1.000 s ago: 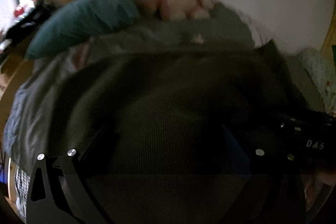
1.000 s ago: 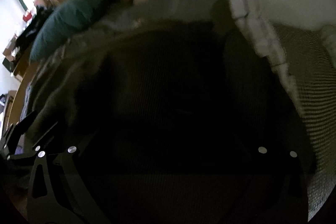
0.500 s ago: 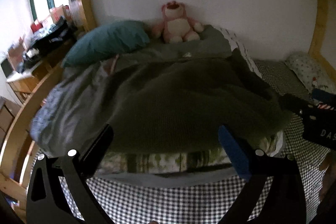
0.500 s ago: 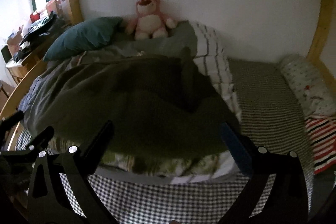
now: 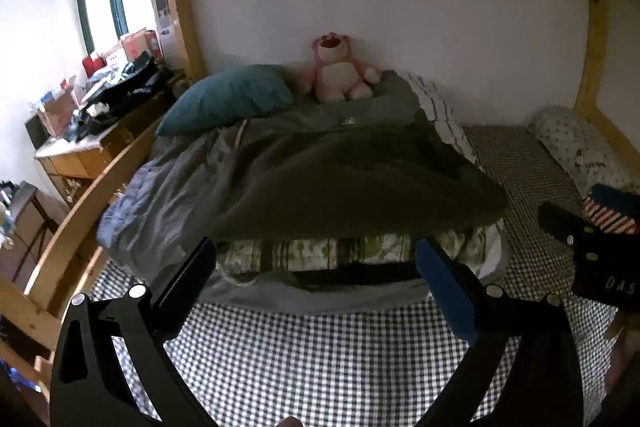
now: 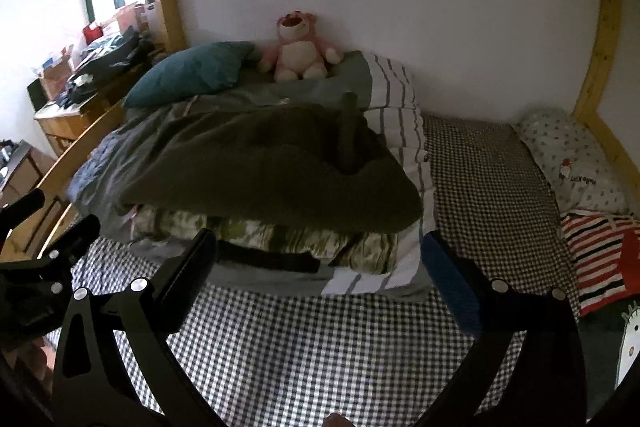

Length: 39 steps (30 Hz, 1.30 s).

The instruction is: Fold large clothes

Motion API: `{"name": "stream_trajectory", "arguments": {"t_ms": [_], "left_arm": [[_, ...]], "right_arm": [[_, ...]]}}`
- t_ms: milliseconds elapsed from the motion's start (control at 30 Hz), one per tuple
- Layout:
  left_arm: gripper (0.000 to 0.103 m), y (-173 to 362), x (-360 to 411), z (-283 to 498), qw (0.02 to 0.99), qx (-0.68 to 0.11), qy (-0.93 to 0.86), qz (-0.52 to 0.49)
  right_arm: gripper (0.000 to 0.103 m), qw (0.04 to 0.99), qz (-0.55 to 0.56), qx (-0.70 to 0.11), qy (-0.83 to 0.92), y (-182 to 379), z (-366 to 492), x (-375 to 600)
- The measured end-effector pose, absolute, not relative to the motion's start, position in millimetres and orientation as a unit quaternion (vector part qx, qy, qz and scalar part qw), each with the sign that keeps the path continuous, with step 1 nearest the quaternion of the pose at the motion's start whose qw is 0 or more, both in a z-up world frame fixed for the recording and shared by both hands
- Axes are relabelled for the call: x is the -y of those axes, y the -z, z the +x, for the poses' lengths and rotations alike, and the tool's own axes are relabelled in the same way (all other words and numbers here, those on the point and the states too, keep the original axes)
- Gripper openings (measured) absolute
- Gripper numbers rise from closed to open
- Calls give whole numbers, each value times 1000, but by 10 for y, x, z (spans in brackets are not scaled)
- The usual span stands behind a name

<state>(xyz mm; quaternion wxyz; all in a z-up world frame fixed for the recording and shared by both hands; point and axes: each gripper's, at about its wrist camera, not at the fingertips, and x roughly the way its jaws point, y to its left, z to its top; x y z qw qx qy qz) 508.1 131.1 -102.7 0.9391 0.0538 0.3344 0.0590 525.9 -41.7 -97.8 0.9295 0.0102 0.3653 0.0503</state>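
The left tool (image 5: 316, 259) and the right tool (image 6: 318, 251) are held wide apart at the jaws, with nothing gripped. The dark green garment (image 5: 352, 183) is laid ahead of both tools, on top of a stack of folded clothes (image 6: 280, 231) on the checked bed (image 6: 320, 347). Judging by this placement, the garment is released and the tools are kept clear of the stack.

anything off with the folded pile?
Mostly neat. A sleeve-like strip of the dark green garment lies loose across its top near the striped bedding, not tucked in. Both tongs hang open, empty.
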Motion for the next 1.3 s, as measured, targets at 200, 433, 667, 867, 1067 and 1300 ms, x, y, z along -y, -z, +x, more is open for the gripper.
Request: {"name": "stream_trajectory", "arguments": {"t_ms": [200,433,667,867,1067,1300], "left_arm": [[99,894,-1274,4811,937,-339,-59,61],[99,736,-1206,4554,938,-334,-47,76],[99,595,-1231,4420,943,-325,-49,57],[99,632,-1174,4422,941,-318,-78,81],[98,690,-1238,4447,936,-340,-62,59],[98,773,-1283,4461,927,-365,-64,62]], "right_arm": [[100,931,2,-362,-51,824,4969,431],[100,930,-1,-363,-46,715,4690,382],[100,936,6,-349,-38,568,4502,364],[100,937,1,-346,-33,597,4491,308],[100,934,-9,-355,-31,659,4520,245],[100,926,-23,-375,-30,769,4566,200]]}}
